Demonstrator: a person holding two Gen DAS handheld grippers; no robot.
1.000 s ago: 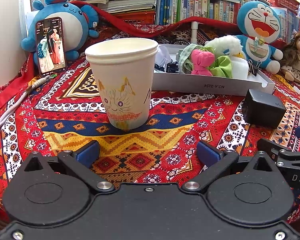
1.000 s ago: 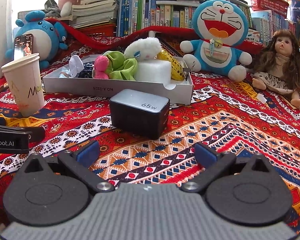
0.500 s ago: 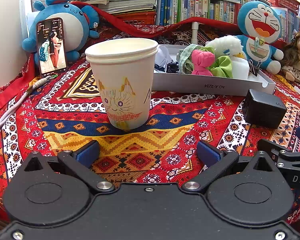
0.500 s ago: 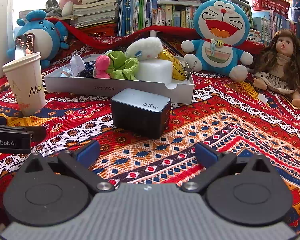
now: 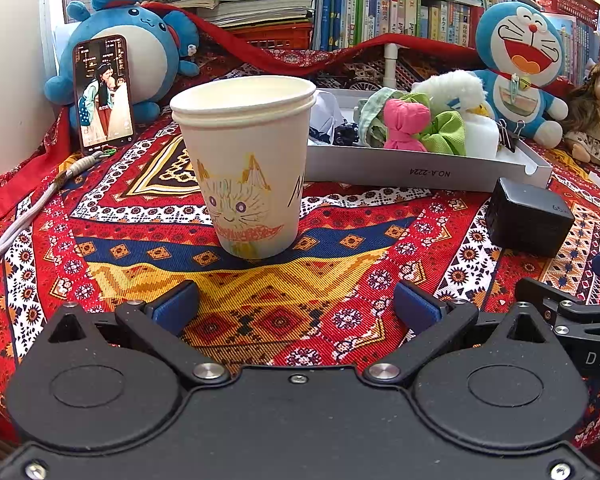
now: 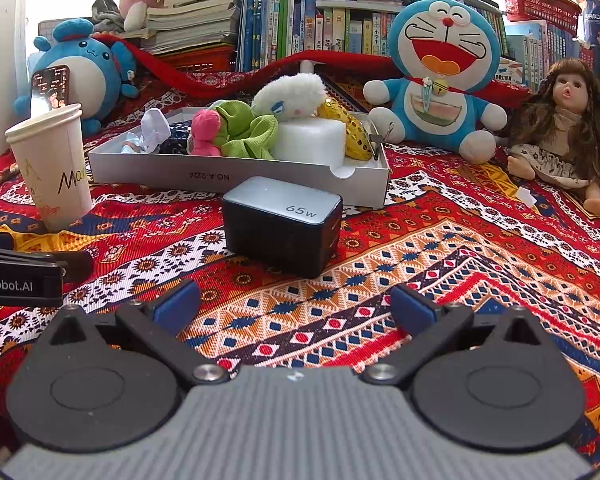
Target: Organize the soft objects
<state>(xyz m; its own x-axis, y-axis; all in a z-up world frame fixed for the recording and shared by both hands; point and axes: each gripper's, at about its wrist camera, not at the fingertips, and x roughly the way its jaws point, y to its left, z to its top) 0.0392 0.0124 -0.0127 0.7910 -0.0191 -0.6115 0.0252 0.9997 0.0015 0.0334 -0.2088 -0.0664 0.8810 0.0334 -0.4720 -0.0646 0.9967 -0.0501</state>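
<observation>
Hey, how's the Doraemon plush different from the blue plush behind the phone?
The Doraemon plush has a wide open red mouth and a bell at its neck; the round blue plush has a small mouth and no bell. Doraemon sits unobstructed, right of the tray; the other has a phone propped against it. Both are blue and white, upright.

Both views are brightly and evenly lit by daylight, which appears to enter from a window at the upper left, where the picture is blown out to white. Only a soft, short shadow is cast by the paper cup (image 5: 246, 164) and by the black charger (image 6: 281, 226) on the patterned cloth (image 6: 460, 264). A pale sheen is seen on the charger's top. Strong fisheye bending is shown toward the edges, where the bookshelf (image 6: 340, 24) is curved and the corners are darkened. The gripper bodies at the bottom are slightly soft; the middle is rendered sharp.
</observation>
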